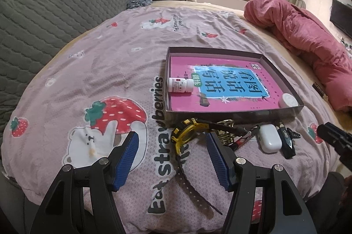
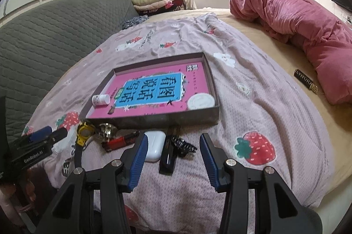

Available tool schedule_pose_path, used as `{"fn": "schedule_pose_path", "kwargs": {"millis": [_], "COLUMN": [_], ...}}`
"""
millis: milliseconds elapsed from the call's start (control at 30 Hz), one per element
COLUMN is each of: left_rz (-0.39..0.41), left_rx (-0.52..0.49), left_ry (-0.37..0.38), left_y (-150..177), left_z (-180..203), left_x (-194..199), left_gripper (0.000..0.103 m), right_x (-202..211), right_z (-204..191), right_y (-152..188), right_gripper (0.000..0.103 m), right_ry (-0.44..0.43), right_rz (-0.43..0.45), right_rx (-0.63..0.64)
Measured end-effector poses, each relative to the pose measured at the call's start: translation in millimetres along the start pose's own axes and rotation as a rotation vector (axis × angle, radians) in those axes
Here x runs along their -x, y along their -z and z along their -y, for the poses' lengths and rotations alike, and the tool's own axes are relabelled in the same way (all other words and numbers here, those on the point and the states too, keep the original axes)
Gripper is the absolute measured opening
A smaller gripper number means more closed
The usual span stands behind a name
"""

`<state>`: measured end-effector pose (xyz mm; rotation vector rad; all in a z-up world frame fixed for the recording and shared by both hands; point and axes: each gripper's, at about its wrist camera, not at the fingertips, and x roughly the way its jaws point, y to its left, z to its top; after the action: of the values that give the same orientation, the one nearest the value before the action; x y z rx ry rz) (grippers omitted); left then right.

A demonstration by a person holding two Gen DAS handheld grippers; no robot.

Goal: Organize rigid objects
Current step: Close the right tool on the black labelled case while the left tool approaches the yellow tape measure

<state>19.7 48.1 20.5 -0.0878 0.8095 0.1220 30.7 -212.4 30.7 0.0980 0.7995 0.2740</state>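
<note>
We read "GenRobot.AI" in white letters on the black body of the left tongs [image 2: 47, 135], which show at the left edge of the right wrist view. On the pink bedspread [image 1: 123, 58], just left of the tray [image 1: 233, 116], black letters run "Eat strawberries", partly covered by the watch strap [image 1: 193, 187]. Inside the tray lies a pink book [image 1: 231, 102] whose blue panel bears the large Chinese characters 看图说话写话, seen upside down. The small white bottle [image 1: 180, 85] at the tray's left wall carries a red-marked label too small for us to read.
</note>
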Motion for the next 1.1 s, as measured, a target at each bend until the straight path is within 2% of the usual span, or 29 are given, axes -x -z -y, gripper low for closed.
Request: {"fn": "schedule_pose_path", "kwargs": {"millis": [700, 1033, 1100], "left_rz": [-0.049, -0.068, -0.07], "left_rx": [-0.032, -0.023, -0.02], "left_ry": [0.009, 0.003, 0.003], "left_y": [6, 6, 5], "left_z": [6, 3, 2], "left_x": [-21, -34, -37], "left_gripper": [0.066, 0.066, 0.066], "right_x": [-44, -57, -60], "right_z": [-10, -10, -11], "right_y": [26, 27, 27], "right_gripper": [0.048, 0.028, 0.027], "right_ry": [-0.012, -0.034, -0.03], "right_rz": [-0.133, -0.138, -0.14], "right_rx": [0.018, 0.028, 0.041]}}
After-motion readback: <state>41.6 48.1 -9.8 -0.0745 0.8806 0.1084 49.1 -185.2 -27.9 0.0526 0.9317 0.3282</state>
